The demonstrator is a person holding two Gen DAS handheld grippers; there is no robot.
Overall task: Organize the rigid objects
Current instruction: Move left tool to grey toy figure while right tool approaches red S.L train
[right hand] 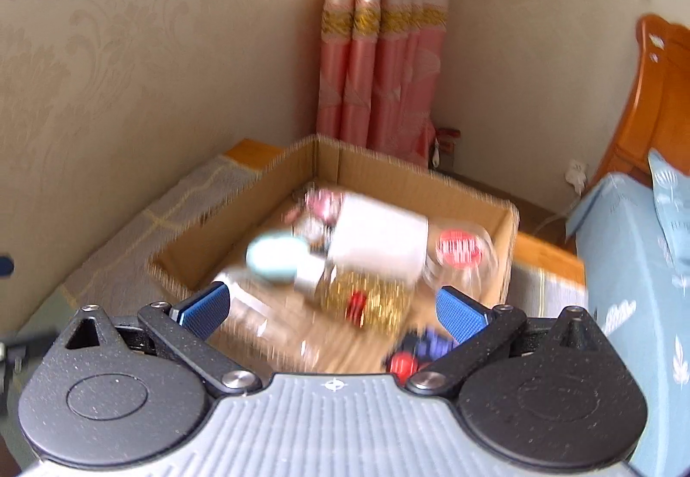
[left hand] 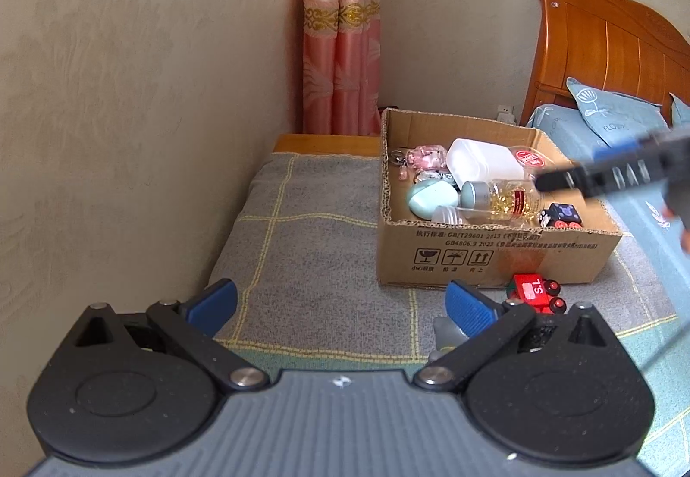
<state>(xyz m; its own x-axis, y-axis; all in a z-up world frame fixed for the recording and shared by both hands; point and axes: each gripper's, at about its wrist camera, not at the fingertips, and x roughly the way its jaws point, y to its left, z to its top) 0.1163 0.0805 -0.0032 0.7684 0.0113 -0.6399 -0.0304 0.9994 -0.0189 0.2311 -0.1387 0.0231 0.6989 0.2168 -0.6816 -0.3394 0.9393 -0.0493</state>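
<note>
Down low, the left gripper (left hand: 340, 300) hangs over the grey checked blanket (left hand: 310, 244) with its blue-padded fingers (left hand: 468, 306) spread wide and nothing between them. Just beyond its right finger sits a red toy train (left hand: 537, 291) on the blanket, close against the near wall of the cardboard box (left hand: 496, 257); a small grey object (left hand: 446, 332) lies partly hidden behind that same finger and cannot be made out.

The right gripper (right hand: 332, 311) is above the near edge of the box (right hand: 431, 183), jaws likewise wide apart and holding nothing; its view is smeared by motion blur. From the left wrist view it (left hand: 603, 175) reaches in from the right over the box's right side.

Inside the box lie a clear bottle of gold capsules with a grey cap (left hand: 502, 196) on its side near the middle, a mint-green oval case (left hand: 431, 199) toward the left wall, a white plastic container (left hand: 483, 162) behind them, a clear jar with a red label (left hand: 532, 158) toward the far right corner, a pink trinket on a keyring (left hand: 424, 155) at the far left corner, and a dark cube (left hand: 560, 216) against the near wall at the right.

The box stands at the far right part of the blanket, beside a bed with blue bedding (left hand: 573, 127) and a wooden headboard (left hand: 603, 37). A pink curtain (left hand: 340, 45) hangs in the room's corner.
</note>
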